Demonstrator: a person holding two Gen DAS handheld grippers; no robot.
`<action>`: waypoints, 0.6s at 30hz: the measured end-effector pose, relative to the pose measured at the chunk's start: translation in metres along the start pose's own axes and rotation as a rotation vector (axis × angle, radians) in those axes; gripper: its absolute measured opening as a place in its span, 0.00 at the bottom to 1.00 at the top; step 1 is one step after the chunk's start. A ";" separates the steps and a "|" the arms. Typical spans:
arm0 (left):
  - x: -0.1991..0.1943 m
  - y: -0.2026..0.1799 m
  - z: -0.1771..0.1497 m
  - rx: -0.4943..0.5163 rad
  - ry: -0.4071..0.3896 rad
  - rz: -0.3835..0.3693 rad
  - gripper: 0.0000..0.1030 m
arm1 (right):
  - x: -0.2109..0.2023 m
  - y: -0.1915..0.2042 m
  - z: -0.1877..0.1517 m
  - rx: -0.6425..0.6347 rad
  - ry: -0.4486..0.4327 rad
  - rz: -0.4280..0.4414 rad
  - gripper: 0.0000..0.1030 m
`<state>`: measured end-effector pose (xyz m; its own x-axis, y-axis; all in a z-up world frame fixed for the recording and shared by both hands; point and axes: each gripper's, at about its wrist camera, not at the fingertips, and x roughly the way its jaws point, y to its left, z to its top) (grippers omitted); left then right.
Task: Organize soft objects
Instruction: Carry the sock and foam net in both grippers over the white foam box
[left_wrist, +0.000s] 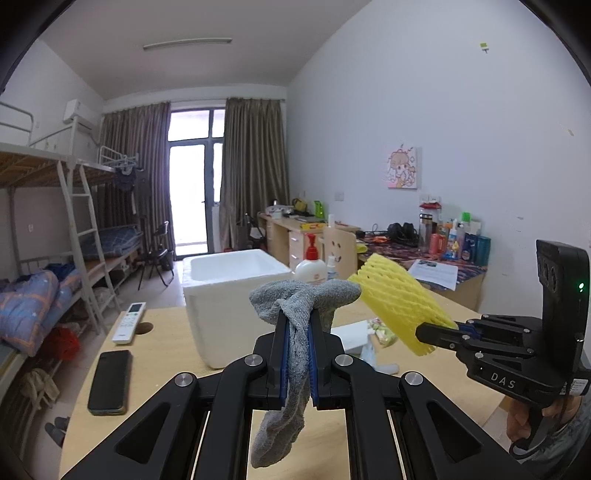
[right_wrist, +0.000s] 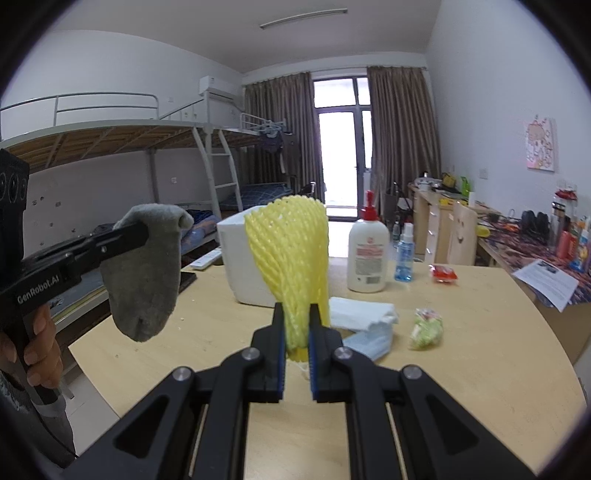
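Item: we hold a grey sock (left_wrist: 295, 354) clenched in the left gripper (left_wrist: 298, 332) and a yellow foam net (right_wrist: 291, 266) clenched in the right gripper (right_wrist: 296, 332), both raised over the table (right_wrist: 461, 369). White foam box (left_wrist: 229, 295) at the table's far edge lies straight ahead, nearer the left.

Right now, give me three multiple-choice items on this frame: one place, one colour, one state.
1. Where is the foam box? A on the table B on the floor C on a bunk
2. What colour is the net in the right gripper? A red B yellow C blue
3. The sock is: A flat on the table B in the box C held in the left gripper

A: the box stands on the table.
B: the net is yellow.
C: the jaws pinch the hanging sock.
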<state>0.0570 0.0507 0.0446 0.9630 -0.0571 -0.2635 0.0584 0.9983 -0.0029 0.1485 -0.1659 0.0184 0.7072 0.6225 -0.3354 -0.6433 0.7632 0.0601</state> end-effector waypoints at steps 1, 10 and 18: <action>0.001 0.003 0.000 -0.006 0.003 0.004 0.09 | 0.002 0.002 0.002 -0.004 -0.001 0.007 0.12; 0.009 0.032 0.007 -0.037 0.014 0.034 0.09 | 0.021 0.018 0.021 -0.038 0.006 0.030 0.12; 0.027 0.052 0.020 -0.045 0.033 0.066 0.09 | 0.042 0.023 0.040 -0.053 0.029 0.053 0.12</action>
<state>0.0910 0.1012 0.0568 0.9550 0.0089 -0.2964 -0.0177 0.9995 -0.0271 0.1751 -0.1149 0.0433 0.6637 0.6558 -0.3597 -0.6947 0.7187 0.0286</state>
